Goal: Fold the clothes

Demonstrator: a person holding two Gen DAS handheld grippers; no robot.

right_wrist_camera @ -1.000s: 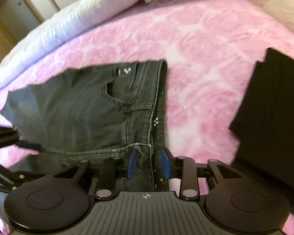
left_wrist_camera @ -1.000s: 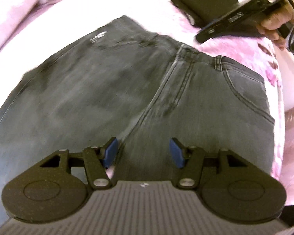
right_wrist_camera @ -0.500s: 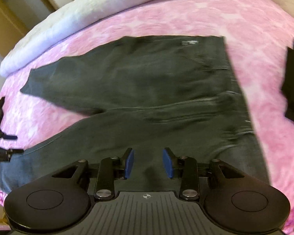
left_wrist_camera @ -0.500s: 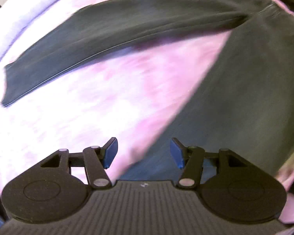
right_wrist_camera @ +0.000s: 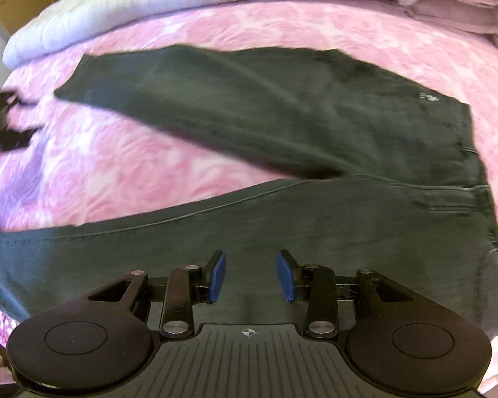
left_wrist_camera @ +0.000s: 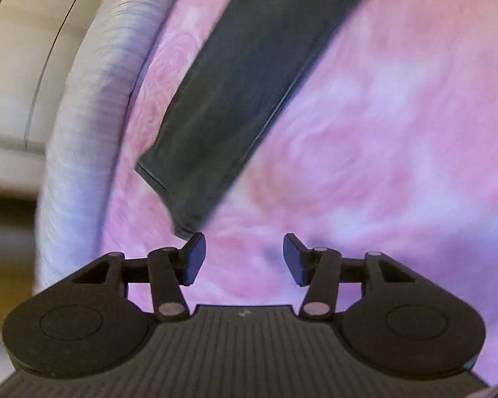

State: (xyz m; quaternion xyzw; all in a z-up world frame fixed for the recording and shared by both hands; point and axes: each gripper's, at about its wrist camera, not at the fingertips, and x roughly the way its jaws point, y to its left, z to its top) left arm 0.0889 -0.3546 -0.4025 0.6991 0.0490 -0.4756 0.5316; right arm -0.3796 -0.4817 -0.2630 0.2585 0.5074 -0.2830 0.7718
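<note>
Now 1 pair of jeans (right_wrist_camera: 315, 199) lies flat; 2 hand-held grippers, left (left_wrist_camera: 244, 258) and right (right_wrist_camera: 251, 277), spread empty.

You'll find no readable text: the small white mark on the jeans (right_wrist_camera: 315, 139), toward two o'clock, is probably a logo, too blurred.

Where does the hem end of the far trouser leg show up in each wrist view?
Left wrist: the far leg's hem sits left of centre, just above the left gripper, whose jaws are open.
Right wrist: the same hem lies upper left, far from the right gripper, also open.
Shared landmark: the pink bedspread.
</note>
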